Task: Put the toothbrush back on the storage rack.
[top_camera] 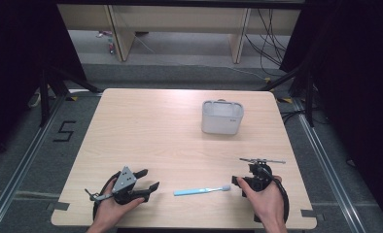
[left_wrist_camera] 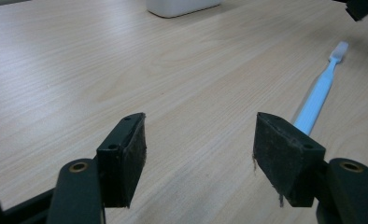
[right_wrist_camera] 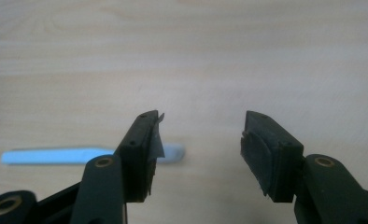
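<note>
Both claws sit at the near edge of the tabletop [top_camera: 131, 121]. The left claw [top_camera: 148, 180] and the right claw [top_camera: 238, 182] are spread and hold nothing. The light-blue toothbrush [top_camera: 201, 191] lies flat between them, untouched. Farther back stands the white container [top_camera: 222, 118]. Judged progress: grasp not yet made; pickup and any placement remain.

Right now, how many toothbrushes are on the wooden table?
1. A light blue plastic toothbrush lies flat near the table's front edge, between the left gripper and right gripper, bristle end toward the right one.
</note>
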`<state>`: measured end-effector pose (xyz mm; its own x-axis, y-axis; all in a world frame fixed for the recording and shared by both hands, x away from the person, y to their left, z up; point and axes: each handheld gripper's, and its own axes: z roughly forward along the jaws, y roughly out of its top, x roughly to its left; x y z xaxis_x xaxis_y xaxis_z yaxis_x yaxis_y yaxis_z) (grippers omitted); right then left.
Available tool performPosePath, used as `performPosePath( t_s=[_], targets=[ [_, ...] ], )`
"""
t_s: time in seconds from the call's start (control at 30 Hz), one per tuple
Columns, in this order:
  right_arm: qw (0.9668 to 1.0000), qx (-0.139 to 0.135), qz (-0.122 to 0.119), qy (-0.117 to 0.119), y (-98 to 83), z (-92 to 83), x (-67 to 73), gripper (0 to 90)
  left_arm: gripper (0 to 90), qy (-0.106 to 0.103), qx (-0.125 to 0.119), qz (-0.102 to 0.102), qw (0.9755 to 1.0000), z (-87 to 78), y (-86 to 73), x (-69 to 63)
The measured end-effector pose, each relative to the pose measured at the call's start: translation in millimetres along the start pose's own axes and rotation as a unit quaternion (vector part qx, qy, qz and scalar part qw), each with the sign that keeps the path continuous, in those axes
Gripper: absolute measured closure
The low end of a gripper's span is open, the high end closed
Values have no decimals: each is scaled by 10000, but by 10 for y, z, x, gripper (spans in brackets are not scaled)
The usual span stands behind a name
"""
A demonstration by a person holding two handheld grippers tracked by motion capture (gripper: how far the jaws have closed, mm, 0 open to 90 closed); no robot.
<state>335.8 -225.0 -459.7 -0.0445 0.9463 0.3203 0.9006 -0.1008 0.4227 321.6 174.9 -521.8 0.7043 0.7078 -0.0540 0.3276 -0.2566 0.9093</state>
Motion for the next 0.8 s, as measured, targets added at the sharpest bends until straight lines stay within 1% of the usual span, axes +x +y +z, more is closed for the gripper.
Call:
performPosePath(
  t_s=[0.03,0.07,0.1,0.13,0.17,0.2,0.23,0.27,0.3,0.33,0.37,0.4,0.43,0.47,0.5,0.57,0.6,0.63,0.67,0.7,0.73,0.77,0.8],
  targets=[
    [9992,327,167,164,-10,17,63,446,339,-1,1,-1,10000,0,0,0],
    [9979,586,189,195,-11,24,89,429,339,-34,-2,-10,10000,6,-1,8],
    [9979,586,189,195,-11,24,89,429,338,-34,-2,-10,10000,6,-1,8],
    [9952,806,535,174,-10,41,165,432,338,-40,3,-19,10000,8,0,10],
    [9935,1001,509,181,9,73,207,427,339,-34,5,-22,10000,6,0,12],
    [9935,1001,509,181,9,73,207,427,338,-34,5,-22,10000,6,0,12],
    [9844,1362,1111,104,40,105,353,439,338,-31,-5,-27,10000,3,-1,15],
    [9869,1313,928,96,45,124,358,439,338,-31,-5,-27,10000,3,-1,15],
    [9869,1313,928,96,45,124,358,439,338,-10,19,-30,10000,-3,1,15],
    [9780,1661,1255,88,68,135,455,441,337,-17,13,-50,10000,-4,0,18],
    [9780,1661,1255,88,68,135,455,441,337,-17,13,-50,10000,-4,0,18],
    [9763,1742,1280,39,72,147,489,447,337,-18,10,-55,10000,-4,0,19],
    [9714,1770,1582,18,91,170,620,438,337,-19,4,-56,10000,-4,0,19],
    [9697,1829,1616,-42,93,190,659,441,337,-19,3,-45,10000,-4,0,16],
    [9689,1871,1617,-67,98,206,691,441,337,-17,4,-44,10000,-4,0,15],
    [9687,1863,1638,-77,102,216,715,436,337,-55,-31,-44,10000,4,-3,17],
    [9658,1881,1769,-229,109,257,782,433,337,-54,-15,-38,10000,2,-1,17],
    [9658,1881,1769,-229,109,257,782,433,337,-52,-21,-39,10000,2,-2,17],
    [9652,1945,1720,-316,118,270,806,428,337,-51,-27,-47,10000,2,-3,17],
    [9671,1887,1672,-352,118,292,821,427,337,-41,-31,-50,10000,1,-4,17],
    [9630,1982,1773,-437,133,337,875,427,337,-12,9,-38,10000,-8,-1,16],
    [9668,1937,1598,-471,128,360,869,427,336,-13,8,-41,10000,-9,-1,16],
    [9657,1953,1642,-489,132,371,886,427,336,-12,6,-47,10000,-9,-1,15]
  ],
)
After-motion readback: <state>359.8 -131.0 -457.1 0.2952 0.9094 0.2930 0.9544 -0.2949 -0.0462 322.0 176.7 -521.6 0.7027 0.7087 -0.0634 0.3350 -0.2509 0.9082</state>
